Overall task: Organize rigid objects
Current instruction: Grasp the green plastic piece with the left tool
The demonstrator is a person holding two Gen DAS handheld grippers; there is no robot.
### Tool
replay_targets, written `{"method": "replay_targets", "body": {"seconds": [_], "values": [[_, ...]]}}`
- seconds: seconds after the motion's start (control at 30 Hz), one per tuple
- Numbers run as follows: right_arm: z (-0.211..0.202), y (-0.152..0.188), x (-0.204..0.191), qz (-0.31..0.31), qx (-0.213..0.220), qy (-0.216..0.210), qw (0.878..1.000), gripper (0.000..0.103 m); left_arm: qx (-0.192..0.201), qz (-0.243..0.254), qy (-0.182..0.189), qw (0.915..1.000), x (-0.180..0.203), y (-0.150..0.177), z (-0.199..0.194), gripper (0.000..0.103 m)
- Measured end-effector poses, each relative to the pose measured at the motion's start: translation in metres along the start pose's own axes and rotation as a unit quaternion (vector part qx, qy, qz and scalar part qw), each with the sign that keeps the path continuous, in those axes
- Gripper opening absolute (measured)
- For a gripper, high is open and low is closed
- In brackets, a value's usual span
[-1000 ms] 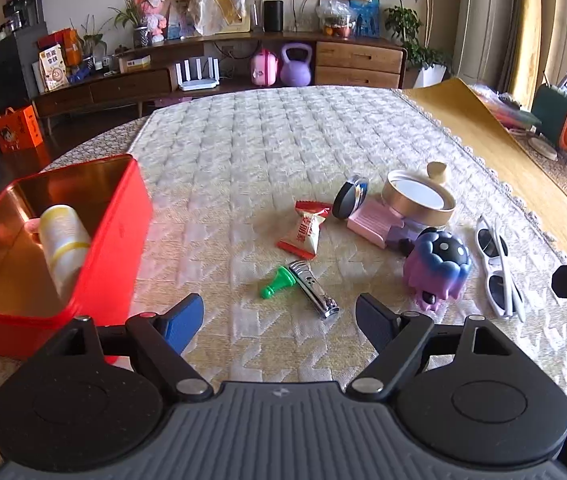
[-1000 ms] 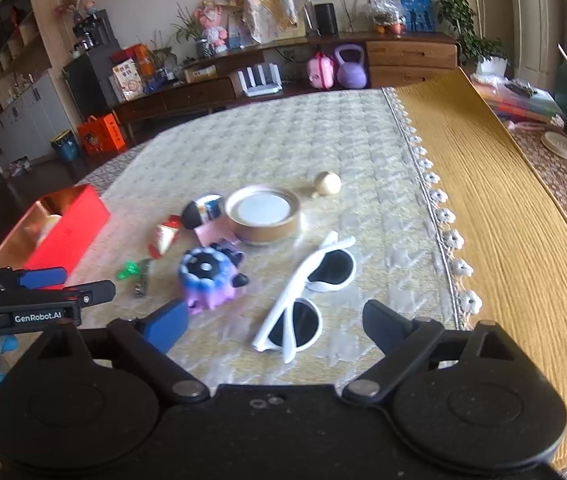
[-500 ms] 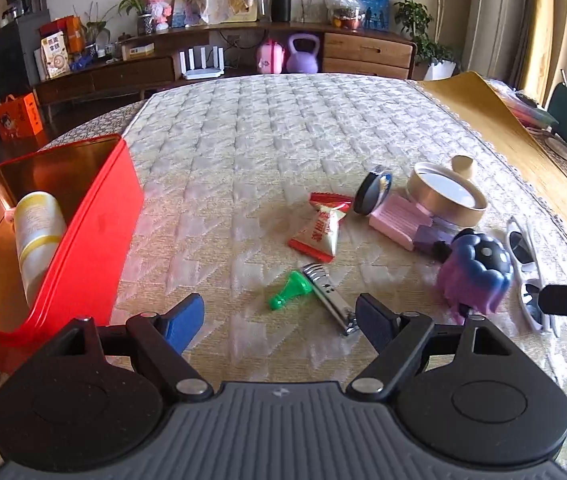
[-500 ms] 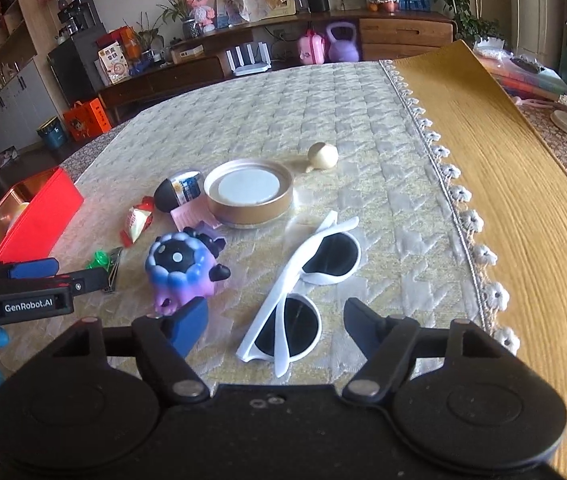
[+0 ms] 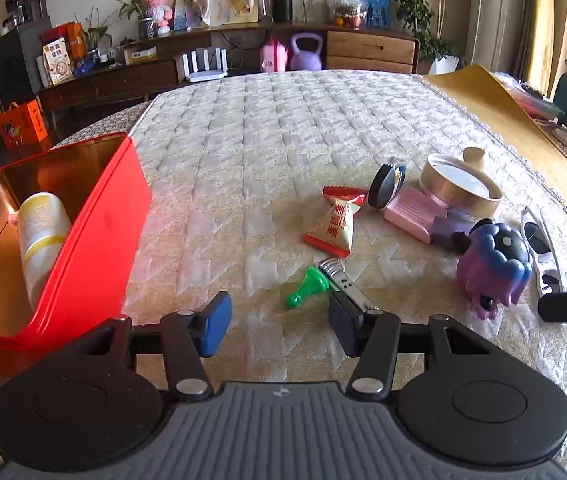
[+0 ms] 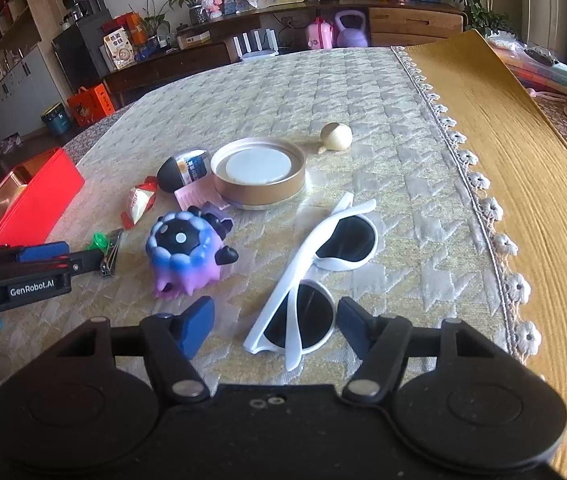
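Both tools have dropped nearer the table since the earlier frame, jaws closing, neither yet clenched.
Left tool (image 5: 279, 324) straddles bare quilt before the nail clipper (image 5: 341, 280); red tin (image 5: 95, 232) leftward. Right tool (image 6: 271, 326) brackets the sunglasses (image 6: 319, 276); only its view shows the table's lace edge (image 6: 479, 184).

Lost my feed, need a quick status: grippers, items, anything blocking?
Left gripper jaws closing, clippers at its tip. Right gripper jaws closing around sunglasses, not yet gripped. Red tin open, nothing blocking.

wall: pale | furniture: long wooden sideboard (image 5: 243, 60) | plant (image 5: 415, 12) at right | light: daylight
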State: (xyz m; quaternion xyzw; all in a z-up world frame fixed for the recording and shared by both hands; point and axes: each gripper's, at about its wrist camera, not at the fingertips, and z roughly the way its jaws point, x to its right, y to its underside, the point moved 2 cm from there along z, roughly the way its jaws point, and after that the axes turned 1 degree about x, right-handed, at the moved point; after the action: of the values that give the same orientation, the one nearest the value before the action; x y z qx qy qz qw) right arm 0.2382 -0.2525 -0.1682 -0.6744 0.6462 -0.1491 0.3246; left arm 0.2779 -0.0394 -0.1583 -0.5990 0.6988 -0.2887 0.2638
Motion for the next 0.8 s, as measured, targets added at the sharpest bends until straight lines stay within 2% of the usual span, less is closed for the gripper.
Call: {"method": "replay_targets", "body": {"seconds": [0.1,0.23,0.3,0.4,0.5,0.8], "values": [[0.002,-0.001,-0.002,-0.008,0.001,0.005,1.000,0.066,0.003,0.010,0.007,0.9999,0.003,-0.003,0.003,0.050],[0.003,0.001,-0.006,-0.027,0.003,0.014,1.000,0.060,0.007,0.023,0.022,0.9995,0.006,-0.006,0.006,0.036],[0.002,0.003,-0.007,-0.036,0.005,0.020,0.999,0.054,0.009,0.027,0.027,0.9992,0.006,-0.006,0.007,0.033],[-0.001,0.005,-0.005,-0.035,0.007,0.019,0.999,0.053,0.010,0.033,0.034,0.9988,0.008,-0.007,0.007,0.022],[-0.003,0.007,-0.005,-0.036,0.010,0.020,0.999,0.053,0.009,0.041,0.034,0.9985,0.011,-0.007,0.007,0.017],[-0.016,0.010,-0.005,-0.029,0.028,0.022,0.999,0.052,-0.002,0.024,0.033,0.9992,0.007,-0.008,0.001,0.017]]}}
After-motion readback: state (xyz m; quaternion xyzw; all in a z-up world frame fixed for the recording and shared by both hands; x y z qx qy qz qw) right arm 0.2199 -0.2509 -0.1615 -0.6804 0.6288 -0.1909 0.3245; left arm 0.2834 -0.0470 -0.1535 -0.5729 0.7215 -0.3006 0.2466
